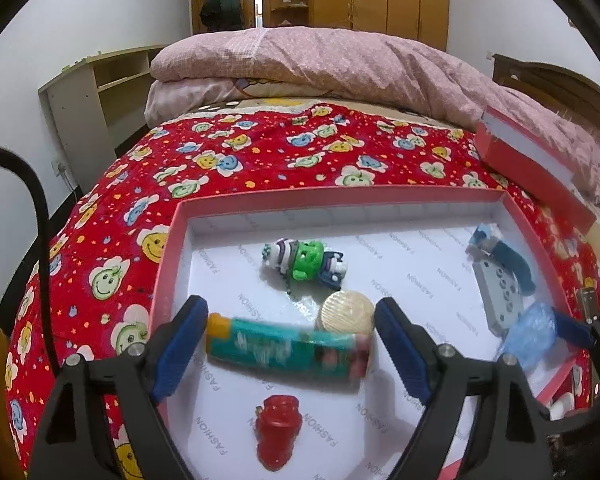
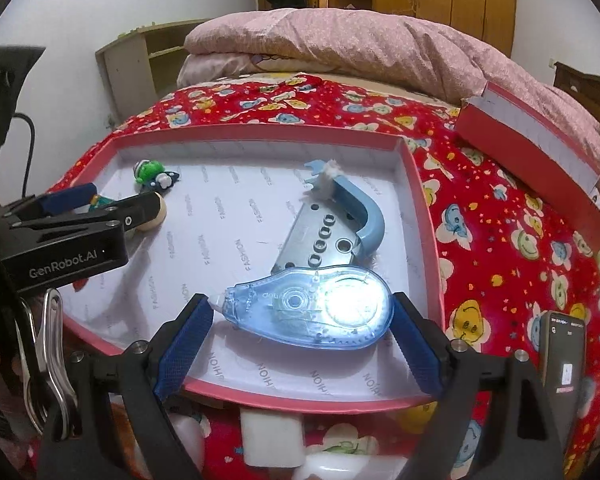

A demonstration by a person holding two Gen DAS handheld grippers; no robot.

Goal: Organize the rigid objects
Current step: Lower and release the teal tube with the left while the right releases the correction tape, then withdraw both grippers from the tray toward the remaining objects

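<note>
A pink-rimmed box point(image 1: 168, 248) with a white floor lies on the bed. My left gripper point(image 1: 288, 342) holds a teal tube with a yellow cap point(image 1: 284, 348) lengthwise between its blue pads, above the box floor. My right gripper point(image 2: 302, 320) holds a clear blue correction-tape dispenser point(image 2: 312, 312) between its pads, over the box's near right part. In the box lie a green figurine point(image 1: 304, 262), a round cream disc point(image 1: 346, 312), a red toy point(image 1: 278, 436) and a grey-and-blue tool point(image 2: 332, 224).
The box lid point(image 2: 536, 156) leans at the right on a folded pink quilt point(image 1: 340, 64). A phone point(image 2: 560, 356) lies right of the box. White objects point(image 2: 272, 436) lie in front of the box. A shelf point(image 1: 96, 92) stands left of the bed.
</note>
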